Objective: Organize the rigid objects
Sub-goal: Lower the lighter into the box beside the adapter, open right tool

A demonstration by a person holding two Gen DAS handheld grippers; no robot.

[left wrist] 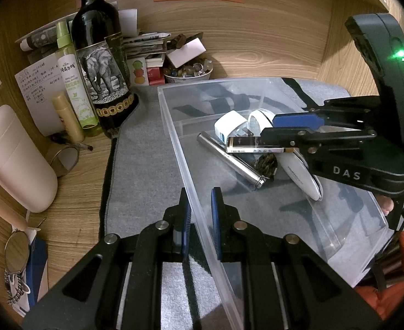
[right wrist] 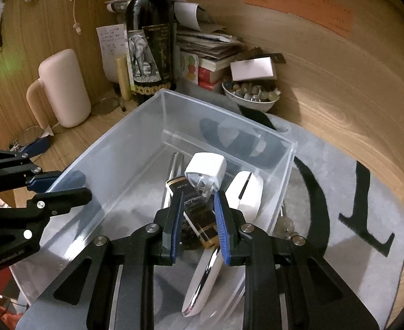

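Note:
A clear plastic box [left wrist: 174,126] stands on a grey mat. My left gripper [left wrist: 200,217] is shut on the box's near wall, one finger inside and one outside; the right wrist view shows it [right wrist: 64,188] on the box's left edge. Over the box's inside, my right gripper [right wrist: 198,216] is shut on a flat black-and-gold case [right wrist: 199,214], which sticks out leftward past the fingers [left wrist: 246,144]. Under it lie a silver metal tube [left wrist: 229,162], a white plug adapter [right wrist: 206,170], a white oblong shell [right wrist: 202,283], a white rounded case [right wrist: 246,189] and a dark cone-like lump [left wrist: 266,165].
A dark wine bottle [left wrist: 100,63], a green spray bottle [left wrist: 72,82] and a yellow stick [left wrist: 67,118] stand left of the box. A pink mug [left wrist: 12,159] is nearer left. A bowl of stones [left wrist: 188,71] and stacked books [right wrist: 210,52] sit behind. Wooden walls close the back and right.

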